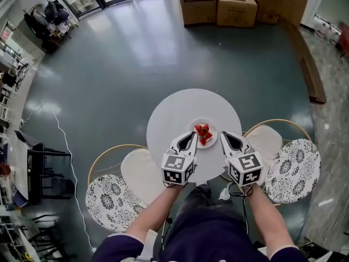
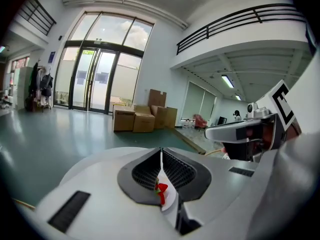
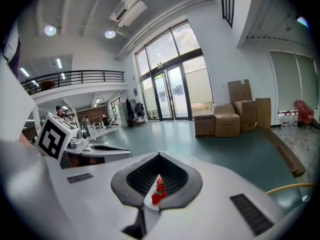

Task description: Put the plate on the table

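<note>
A round white table (image 1: 174,111) fills the middle of the head view. Over its lower-right part is a small white plate (image 1: 213,127). The left gripper (image 1: 192,137) and right gripper (image 1: 223,136) each clamp its rim from opposite sides. Red strawberries (image 1: 203,134) lie on it. Whether it touches the tabletop I can't tell.

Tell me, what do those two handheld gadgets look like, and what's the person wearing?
The left gripper and right gripper are matching white shells tapering to pointed fingers lined with dark ribbing. Each carries a cube of black-and-white square markers. A black cable loops beneath the right one. The person wears dark purple short sleeves with white trim.
</note>
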The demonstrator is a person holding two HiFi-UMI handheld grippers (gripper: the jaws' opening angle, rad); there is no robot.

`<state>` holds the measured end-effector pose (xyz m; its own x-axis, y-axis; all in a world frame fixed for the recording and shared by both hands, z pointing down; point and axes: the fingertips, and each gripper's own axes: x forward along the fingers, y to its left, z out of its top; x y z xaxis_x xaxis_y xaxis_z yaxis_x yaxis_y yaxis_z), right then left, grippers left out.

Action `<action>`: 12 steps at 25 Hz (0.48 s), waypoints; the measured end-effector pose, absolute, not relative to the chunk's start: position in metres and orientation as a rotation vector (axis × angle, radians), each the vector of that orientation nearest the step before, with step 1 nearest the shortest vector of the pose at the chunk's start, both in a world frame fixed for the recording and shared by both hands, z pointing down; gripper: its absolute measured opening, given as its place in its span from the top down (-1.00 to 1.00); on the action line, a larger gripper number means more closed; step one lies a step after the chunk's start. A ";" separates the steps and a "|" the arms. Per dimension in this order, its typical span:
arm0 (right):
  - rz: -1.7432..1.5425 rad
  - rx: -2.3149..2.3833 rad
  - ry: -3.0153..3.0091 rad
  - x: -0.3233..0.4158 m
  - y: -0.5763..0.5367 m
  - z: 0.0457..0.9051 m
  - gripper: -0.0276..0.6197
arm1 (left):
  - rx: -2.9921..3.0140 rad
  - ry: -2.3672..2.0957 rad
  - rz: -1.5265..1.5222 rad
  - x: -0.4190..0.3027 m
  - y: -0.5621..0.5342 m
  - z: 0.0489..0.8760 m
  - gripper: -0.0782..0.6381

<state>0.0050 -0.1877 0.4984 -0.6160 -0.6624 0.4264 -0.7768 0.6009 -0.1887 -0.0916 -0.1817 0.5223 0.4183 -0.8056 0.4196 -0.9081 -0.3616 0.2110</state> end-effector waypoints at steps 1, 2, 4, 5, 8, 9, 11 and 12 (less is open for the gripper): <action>0.514 1.166 -2.528 0.003 -0.187 0.496 0.90 | 2.286 -1.462 0.339 -0.091 -0.180 0.517 0.74; 0.511 1.162 -2.538 0.001 -0.187 0.493 0.90 | 2.300 -1.463 0.336 -0.090 -0.178 0.512 0.76; 0.503 1.154 -2.557 -0.002 -0.187 0.488 0.90 | 2.324 -1.458 0.322 -0.088 -0.175 0.503 0.76; 0.499 1.151 -2.566 -0.003 -0.186 0.486 0.90 | 2.334 -1.451 0.308 -0.086 -0.173 0.499 0.76; 0.486 1.143 -2.592 -0.005 -0.185 0.478 0.90 | 2.353 -1.427 0.251 -0.081 -0.167 0.484 0.76; 0.479 1.139 -2.601 -0.007 -0.185 0.475 0.90 | 2.359 -1.421 0.235 -0.079 -0.166 0.479 0.76; 0.463 1.129 -2.622 -0.009 -0.184 0.469 0.90 | 2.370 -1.411 0.205 -0.077 -0.163 0.469 0.76; 0.456 1.124 -2.632 -0.011 -0.183 0.466 0.90 | 2.375 -1.407 0.191 -0.077 -0.162 0.465 0.76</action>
<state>-0.0111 -0.1834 0.4659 -0.6742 -0.6562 0.3389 -0.7320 0.6548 -0.1882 -0.0772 -0.1622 0.4649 0.4915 -0.8175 0.3004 -0.8679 -0.4313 0.2464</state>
